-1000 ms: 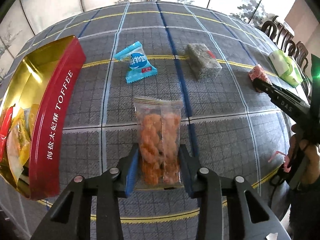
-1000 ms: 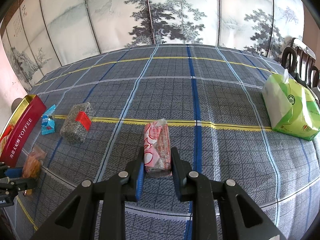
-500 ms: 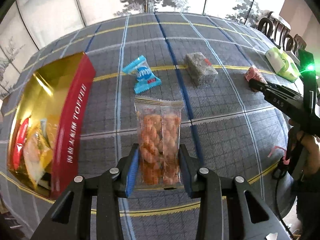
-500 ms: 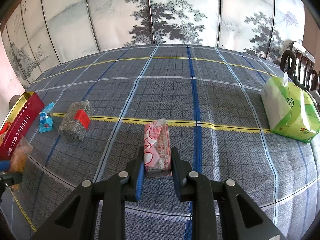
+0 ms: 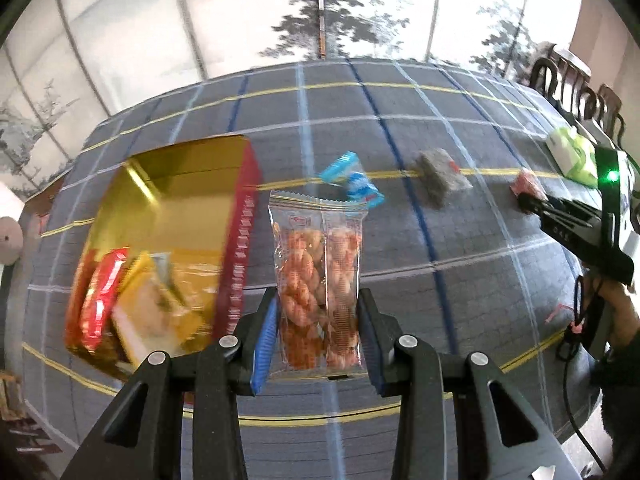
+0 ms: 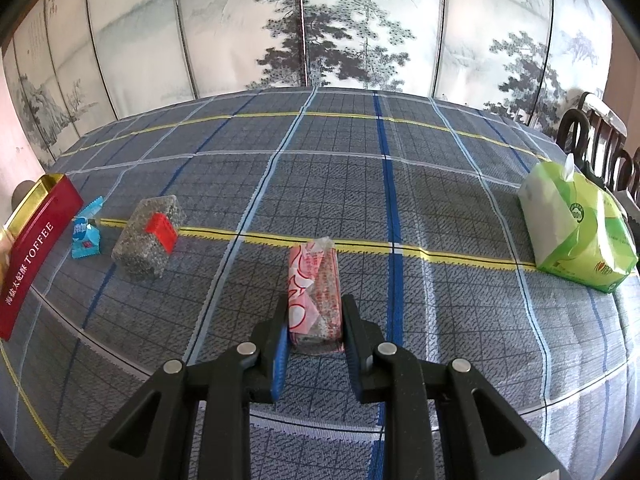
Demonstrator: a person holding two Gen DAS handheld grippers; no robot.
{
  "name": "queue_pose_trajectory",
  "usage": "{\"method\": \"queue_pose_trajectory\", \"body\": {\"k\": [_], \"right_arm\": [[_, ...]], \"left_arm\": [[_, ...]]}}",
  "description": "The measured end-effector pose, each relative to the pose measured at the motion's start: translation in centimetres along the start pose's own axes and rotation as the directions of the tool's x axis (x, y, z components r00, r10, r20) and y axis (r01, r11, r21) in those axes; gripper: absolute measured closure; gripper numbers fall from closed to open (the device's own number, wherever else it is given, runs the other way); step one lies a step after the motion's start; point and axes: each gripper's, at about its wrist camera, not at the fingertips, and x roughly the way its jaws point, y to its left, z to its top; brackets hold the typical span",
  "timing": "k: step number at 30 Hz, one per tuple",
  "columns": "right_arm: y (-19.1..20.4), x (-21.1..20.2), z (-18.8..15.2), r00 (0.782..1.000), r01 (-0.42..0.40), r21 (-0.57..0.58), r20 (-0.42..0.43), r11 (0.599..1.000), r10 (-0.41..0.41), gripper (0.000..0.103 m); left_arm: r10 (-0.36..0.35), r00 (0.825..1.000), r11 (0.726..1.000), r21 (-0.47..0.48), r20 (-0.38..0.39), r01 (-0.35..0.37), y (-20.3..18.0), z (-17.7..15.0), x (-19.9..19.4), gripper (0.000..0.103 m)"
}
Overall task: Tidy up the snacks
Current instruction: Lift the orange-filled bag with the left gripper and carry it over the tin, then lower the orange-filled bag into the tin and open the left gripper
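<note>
My left gripper (image 5: pixel 318 320) is shut on a clear packet of orange twisted snacks (image 5: pixel 318 280) and holds it above the table, just right of the open red and gold toffee tin (image 5: pixel 168 240), which holds several snacks. My right gripper (image 6: pixel 314 330) is shut on a pink and white wrapped snack bar (image 6: pixel 315 292) that rests on the tablecloth. A blue candy packet (image 5: pixel 352 180) and a grey seed bar with a red label (image 5: pixel 438 182) lie between the tin and the pink bar. They also show in the right wrist view as the blue packet (image 6: pixel 85 234) and grey bar (image 6: pixel 148 236).
A green tissue pack (image 6: pixel 576 232) sits at the table's right side, with dark wooden chairs (image 6: pixel 592 136) behind it. A painted folding screen (image 6: pixel 320 28) stands behind the table. The tin's red side (image 6: pixel 30 256) shows at the far left of the right wrist view.
My left gripper has lifted the twisted-snack packet and moved toward the tin, which now shows more of its inside. The right gripper and pink bar have not moved.
</note>
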Motion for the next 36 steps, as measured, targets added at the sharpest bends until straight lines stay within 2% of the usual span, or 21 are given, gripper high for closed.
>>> {"method": "queue_pose_trajectory", "body": {"k": [9, 17, 32, 36], "right_arm": [[0.3, 0.0, 0.0, 1.0, 0.014, -0.012, -0.001, 1.0, -0.014, 0.079], [0.4, -0.1, 0.0, 1.0, 0.019, -0.018, -0.002, 1.0, -0.02, 0.079], [0.4, -0.1, 0.0, 1.0, 0.021, -0.02, -0.003, 1.0, -0.022, 0.079], [0.4, -0.1, -0.1, 1.0, 0.022, -0.021, -0.002, 1.0, -0.022, 0.079]], "left_arm": [[0.068, 0.998, 0.993, -0.103, 0.012, -0.066, 6.4, -0.4, -0.8, 0.068], [0.112, 0.994, 0.976, -0.185, -0.021, -0.114, 11.5, -1.4, -0.3, 0.068], [0.125, 0.99, 0.968, -0.209, -0.062, -0.135, 13.7, -2.9, 1.6, 0.068], [0.138, 0.989, 0.97, -0.195, -0.051, -0.145, 13.5, -3.2, 1.5, 0.068]]}}
